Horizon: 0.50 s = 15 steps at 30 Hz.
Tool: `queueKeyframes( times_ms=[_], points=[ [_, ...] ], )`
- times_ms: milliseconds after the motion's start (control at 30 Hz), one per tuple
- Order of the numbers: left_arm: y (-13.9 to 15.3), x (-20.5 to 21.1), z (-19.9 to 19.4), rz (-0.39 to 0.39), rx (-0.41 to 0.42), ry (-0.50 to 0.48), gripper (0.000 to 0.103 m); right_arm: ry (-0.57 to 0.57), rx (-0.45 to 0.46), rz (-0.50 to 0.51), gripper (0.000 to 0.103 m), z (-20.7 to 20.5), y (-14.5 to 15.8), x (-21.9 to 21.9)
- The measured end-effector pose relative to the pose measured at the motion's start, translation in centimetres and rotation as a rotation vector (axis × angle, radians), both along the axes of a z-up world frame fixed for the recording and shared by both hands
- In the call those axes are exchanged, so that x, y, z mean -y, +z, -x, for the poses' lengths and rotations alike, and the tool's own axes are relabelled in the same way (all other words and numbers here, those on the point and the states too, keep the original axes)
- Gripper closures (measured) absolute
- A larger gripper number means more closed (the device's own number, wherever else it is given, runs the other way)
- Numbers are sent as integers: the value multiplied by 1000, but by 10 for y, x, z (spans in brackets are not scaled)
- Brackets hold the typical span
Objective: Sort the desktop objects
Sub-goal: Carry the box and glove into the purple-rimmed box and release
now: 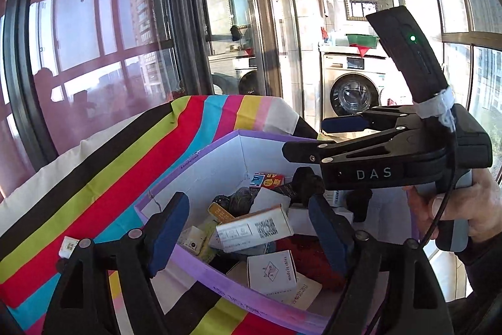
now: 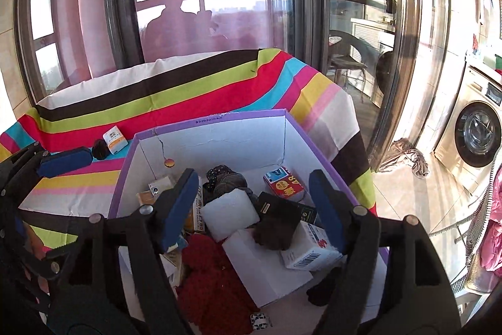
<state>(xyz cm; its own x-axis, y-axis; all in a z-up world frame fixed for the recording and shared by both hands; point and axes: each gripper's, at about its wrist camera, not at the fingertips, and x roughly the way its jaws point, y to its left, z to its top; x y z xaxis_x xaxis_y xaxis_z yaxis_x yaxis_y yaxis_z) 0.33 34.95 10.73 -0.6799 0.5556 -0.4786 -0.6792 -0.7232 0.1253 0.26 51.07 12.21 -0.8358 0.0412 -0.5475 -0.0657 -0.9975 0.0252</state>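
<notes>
A purple-rimmed white cardboard box [image 1: 188, 165] [image 2: 213, 118] stands on a striped tablecloth [image 1: 94, 193] and holds several small items. My left gripper [image 1: 251, 228] hangs open over it, with a white QR-code carton [image 1: 255, 228] lying loose below its pads. My right gripper [image 2: 252, 206] [image 1: 313, 135] is open above a dark brown lump [image 2: 276, 231], a white foam block [image 2: 229, 212] and a barcode carton [image 2: 309, 253]. A red-blue packet [image 2: 284, 182] and red knit cloth [image 2: 213, 278] lie inside too. Outside, a white-orange carton [image 2: 114, 140] rests beside a dark object [image 2: 100, 149].
A small white carton [image 1: 67, 247] lies on the cloth left of the box. A hand [image 1: 464, 209] holds the right gripper's handle. Glass sliding doors stand behind the table. A washing machine [image 2: 477, 134] and a crumpled cloth [image 2: 408, 159] are on the floor at right.
</notes>
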Motion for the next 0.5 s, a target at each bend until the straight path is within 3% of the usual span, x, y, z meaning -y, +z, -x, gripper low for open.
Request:
queueKeyframes(
  times_ms=[333,500],
  points=[
    [-2,25,7,-22,15,50,24,19,7,5,27,1,1,3],
    [-11,51,13,-47,46,100,23,63,-6,-11,19,1,6,12]
  ],
)
